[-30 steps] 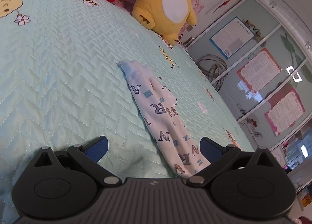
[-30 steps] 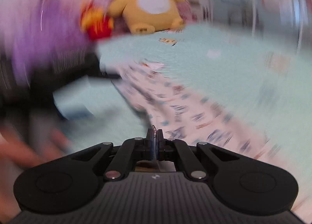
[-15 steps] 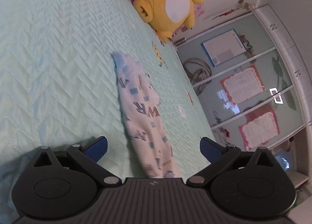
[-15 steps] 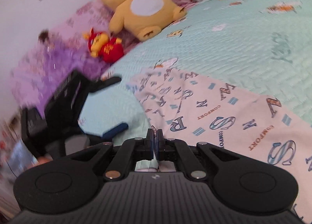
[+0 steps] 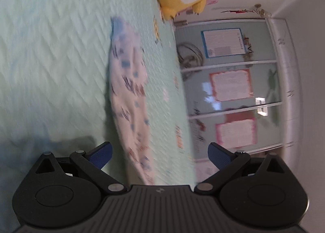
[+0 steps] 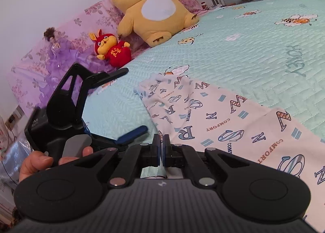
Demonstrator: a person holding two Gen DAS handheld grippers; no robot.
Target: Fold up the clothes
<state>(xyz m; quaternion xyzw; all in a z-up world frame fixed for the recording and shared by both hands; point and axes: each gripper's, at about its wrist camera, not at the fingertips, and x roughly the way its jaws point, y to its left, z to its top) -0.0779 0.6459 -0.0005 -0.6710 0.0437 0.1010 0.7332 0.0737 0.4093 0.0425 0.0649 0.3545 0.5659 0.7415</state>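
Blurred white printed cloth (image 5: 130, 94) is seen lying along the bed (image 5: 50, 50), ahead of the left gripper (image 5: 160, 152), whose jaws stand wide and empty.

From the right wrist, the right gripper (image 6: 161, 148) is seen shut on the cloth's near edge; that edge should be carried over evenly, with the grip kept firm.

3 plush/doll toys (image 6: 152, 9) (bed), 1 garment (image 6: 223, 123).

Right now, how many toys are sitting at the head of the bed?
3: a big yellow plush in the middle, a small red and yellow plush to its left, and a doll in a purple dress furthest left. More may be out of view.
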